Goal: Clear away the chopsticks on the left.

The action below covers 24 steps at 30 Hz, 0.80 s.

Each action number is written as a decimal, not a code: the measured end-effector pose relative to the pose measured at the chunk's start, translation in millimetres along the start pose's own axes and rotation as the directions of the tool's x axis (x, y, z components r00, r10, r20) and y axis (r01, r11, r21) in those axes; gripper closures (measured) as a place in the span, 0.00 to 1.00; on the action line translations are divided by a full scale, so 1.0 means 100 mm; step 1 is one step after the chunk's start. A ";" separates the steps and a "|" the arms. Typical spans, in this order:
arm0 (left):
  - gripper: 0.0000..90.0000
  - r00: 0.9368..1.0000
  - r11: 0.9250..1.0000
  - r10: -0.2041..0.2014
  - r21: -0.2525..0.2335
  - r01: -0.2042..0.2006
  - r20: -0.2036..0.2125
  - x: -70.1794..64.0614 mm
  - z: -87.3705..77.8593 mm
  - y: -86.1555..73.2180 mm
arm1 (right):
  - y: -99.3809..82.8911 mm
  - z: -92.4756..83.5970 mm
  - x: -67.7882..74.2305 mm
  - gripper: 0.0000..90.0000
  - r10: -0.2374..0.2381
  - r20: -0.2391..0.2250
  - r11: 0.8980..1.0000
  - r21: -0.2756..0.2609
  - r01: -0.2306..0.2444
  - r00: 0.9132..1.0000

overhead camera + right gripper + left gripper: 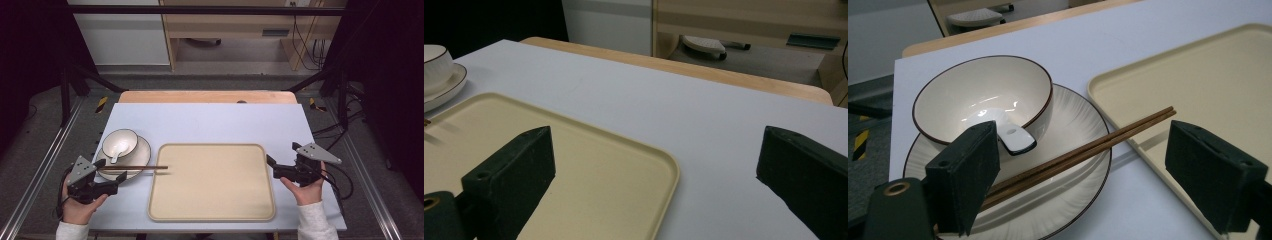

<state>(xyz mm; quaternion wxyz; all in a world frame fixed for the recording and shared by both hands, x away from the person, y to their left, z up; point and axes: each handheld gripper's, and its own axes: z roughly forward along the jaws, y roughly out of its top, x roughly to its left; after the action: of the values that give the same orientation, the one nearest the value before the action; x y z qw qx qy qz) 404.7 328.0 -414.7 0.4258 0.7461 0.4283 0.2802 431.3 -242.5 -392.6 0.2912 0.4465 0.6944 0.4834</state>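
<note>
Left gripper is released, jaws wide, holding nothing. Directly ahead of it, wooden chopsticks lie across the plate rim, tips reaching over the beige tray. A bowl with spoon sits beyond. Right gripper is released over the counter at the tray's edge.

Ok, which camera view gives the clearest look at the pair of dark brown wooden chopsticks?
The left gripper view: the pair of dark brown wooden chopsticks runs close and large across the white brown-rimmed plate, tips over the beige tray's edge. The high view shows them small but whole. The right gripper view catches just a tip at its left edge.
</note>
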 end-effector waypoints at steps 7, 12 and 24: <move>0.15 1.000 0.999 -0.016 0.049 0.017 -0.017 0.09 0.08 -0.09 | -0.01 0.03 0.02 0.03 -0.003 0.000 1.000 0.011 0.003 1.000; 0.17 0.999 0.996 0.003 0.085 0.000 -0.033 0.12 0.17 -0.14 | -0.01 0.04 0.02 0.03 -0.001 -0.003 1.000 0.018 0.001 1.000; 0.29 0.999 0.990 0.021 0.138 -0.014 -0.050 0.22 0.38 -0.26 | -0.03 0.08 0.03 0.03 -0.005 -0.009 1.000 0.031 0.005 1.000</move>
<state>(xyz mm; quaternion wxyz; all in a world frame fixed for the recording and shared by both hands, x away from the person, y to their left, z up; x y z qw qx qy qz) 435.1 339.5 -454.4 0.3596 0.7702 0.4507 0.2727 435.7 -236.7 -397.8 0.2823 0.4470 0.7041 0.4740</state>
